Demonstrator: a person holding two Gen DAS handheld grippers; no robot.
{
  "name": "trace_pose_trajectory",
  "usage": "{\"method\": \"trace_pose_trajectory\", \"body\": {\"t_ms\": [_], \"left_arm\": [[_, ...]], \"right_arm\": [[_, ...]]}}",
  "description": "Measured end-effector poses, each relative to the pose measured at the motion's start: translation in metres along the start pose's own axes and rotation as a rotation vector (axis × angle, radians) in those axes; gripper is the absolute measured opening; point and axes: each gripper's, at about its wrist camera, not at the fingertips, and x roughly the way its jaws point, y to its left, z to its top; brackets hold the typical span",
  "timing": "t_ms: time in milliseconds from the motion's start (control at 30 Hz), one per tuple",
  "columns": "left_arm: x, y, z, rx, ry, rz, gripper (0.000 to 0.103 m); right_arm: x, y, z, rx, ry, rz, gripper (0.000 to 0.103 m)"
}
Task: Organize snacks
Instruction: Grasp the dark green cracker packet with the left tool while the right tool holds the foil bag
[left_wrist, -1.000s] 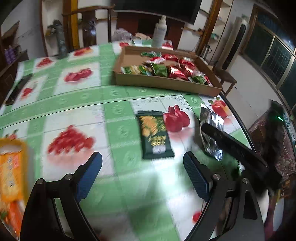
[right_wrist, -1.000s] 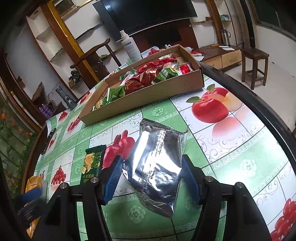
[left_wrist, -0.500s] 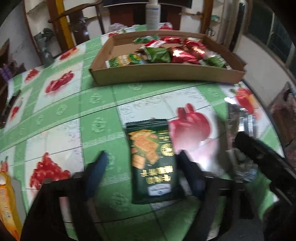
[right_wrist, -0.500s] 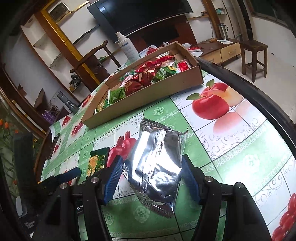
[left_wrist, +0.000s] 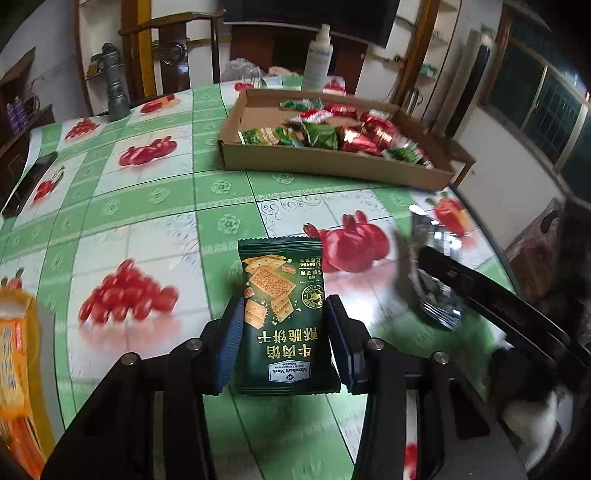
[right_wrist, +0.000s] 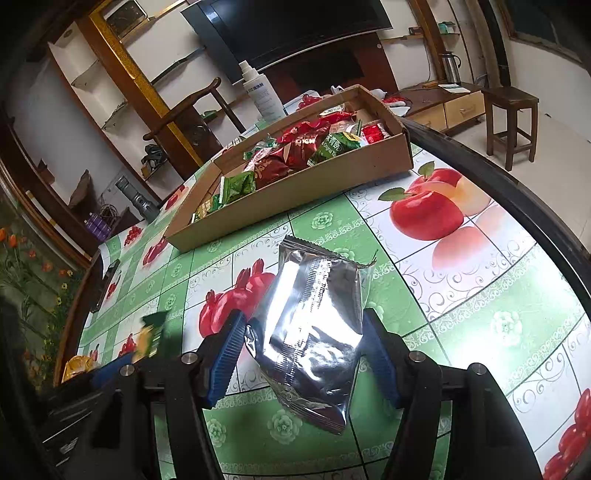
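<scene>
A dark green cracker packet (left_wrist: 284, 317) lies between the blue pads of my left gripper (left_wrist: 285, 341), which is shut on its sides just above the fruit-print tablecloth. My right gripper (right_wrist: 304, 350) is shut on a silver foil packet (right_wrist: 314, 332) and holds it a little above the table. The silver packet also shows at the right of the left wrist view (left_wrist: 430, 273). The green packet shows blurred in the right wrist view (right_wrist: 149, 334). A cardboard tray (left_wrist: 332, 162) with several red and green snack packets stands further back; it also shows in the right wrist view (right_wrist: 295, 192).
A white spray bottle (left_wrist: 318, 59) stands behind the tray. A grey flashlight (left_wrist: 115, 88) stands at the back left. An orange snack bag (left_wrist: 16, 354) lies at the near left. A dark phone (left_wrist: 27, 184) lies by the left table edge. Chairs stand behind the table.
My left gripper moved forward over the green packet and closed its pads on it. My right gripper kept holding the silver packet, almost still.
</scene>
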Motion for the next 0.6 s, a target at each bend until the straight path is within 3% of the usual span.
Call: {"method": "trace_pose_trajectory", "body": {"t_ms": [233,400,600], "left_arm": [[-0.060,0.011,-0.029,-0.067,-0.081,-0.055,0.042],[-0.107,0.030,-0.052,-0.093,-0.139,-0.015,0.042],[-0.173,0.085,-0.094,-0.183,-0.228,0.081,0.042]], "right_arm": [[0.000,0.001,0.000,-0.006,-0.004,0.001,0.065],[-0.002,0.004,-0.002,-0.020,-0.016,0.005,0.065],[-0.005,0.010,-0.007,-0.055,-0.037,-0.016,0.065]]}}
